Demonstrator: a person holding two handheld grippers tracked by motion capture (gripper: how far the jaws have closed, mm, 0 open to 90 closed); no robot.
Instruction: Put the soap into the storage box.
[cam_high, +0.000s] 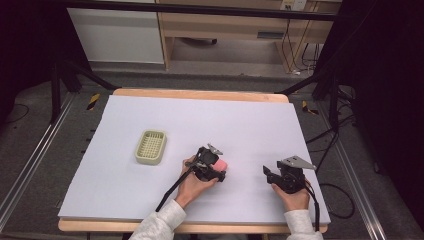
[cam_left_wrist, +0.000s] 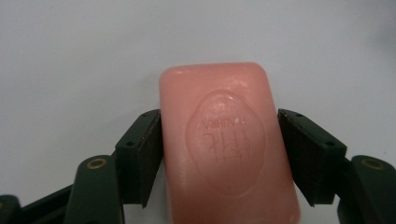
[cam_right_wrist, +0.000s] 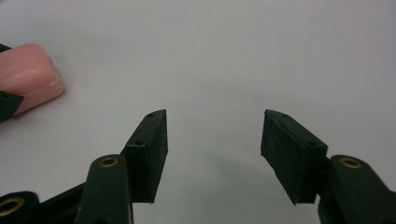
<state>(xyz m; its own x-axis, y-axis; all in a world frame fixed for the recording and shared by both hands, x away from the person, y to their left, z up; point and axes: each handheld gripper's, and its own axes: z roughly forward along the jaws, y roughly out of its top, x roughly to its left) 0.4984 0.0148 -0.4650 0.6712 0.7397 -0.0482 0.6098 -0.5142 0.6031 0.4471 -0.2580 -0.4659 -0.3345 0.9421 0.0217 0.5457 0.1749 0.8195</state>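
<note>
Pink soap bar (cam_left_wrist: 227, 142) on white table sheet (cam_high: 240, 120), clamped between left gripper (cam_left_wrist: 219, 154) jaws, pads on both long sides. Green soap dish (cam_high: 150, 146) at its 10 o'clock, well apart. Right gripper (cam_right_wrist: 213, 154) at soap's 3 o'clock, jaws apart with nothing between.

Black two-jawed tongs (cam_high: 216, 169) with brass screws, trailing cables, grey triangular plates; white sleeves (cam_high: 160, 225).
</note>
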